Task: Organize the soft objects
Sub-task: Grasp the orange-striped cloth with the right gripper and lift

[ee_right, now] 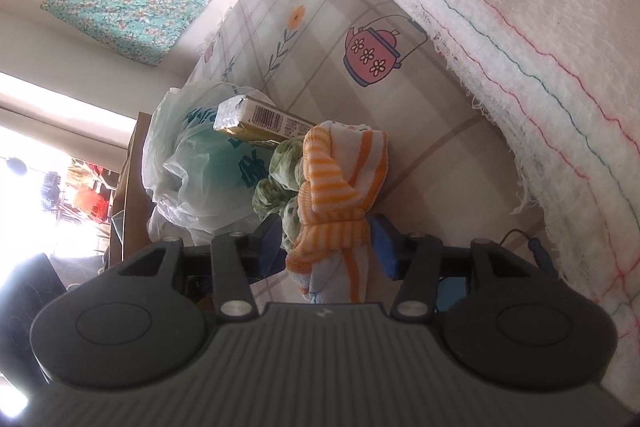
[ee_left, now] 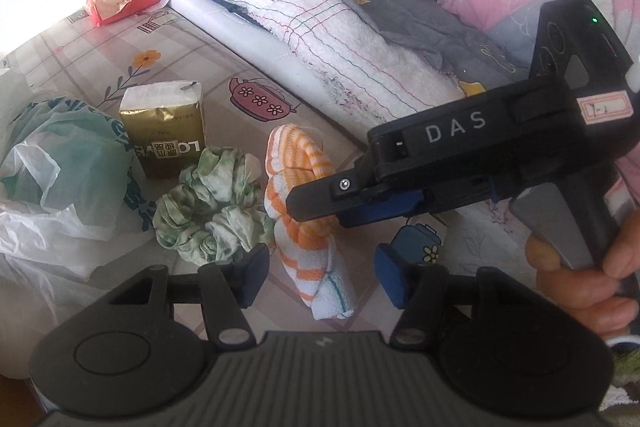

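The right tongs [ee_right: 326, 247] were closed around the orange-striped cloth [ee_right: 340, 195], though contact looked uncertain; the left tongs [ee_left: 320, 277] hung open and empty over it. Beside the cloth on the tabletop [ee_left: 100, 67], the green scrunchie [ee_left: 212, 207] lay unsorted, so most work likely remained.

Gold carton [ee_left: 164, 131], plastic bag [ee_left: 52, 179]

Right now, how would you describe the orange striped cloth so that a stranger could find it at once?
Start from the big white towel draped along the edge of the bedding, then look down to the patterned table cover before it. There lies a twisted cloth beside a green scrunchie. It alone has orange and white stripes, and the right claw has its pads around it.
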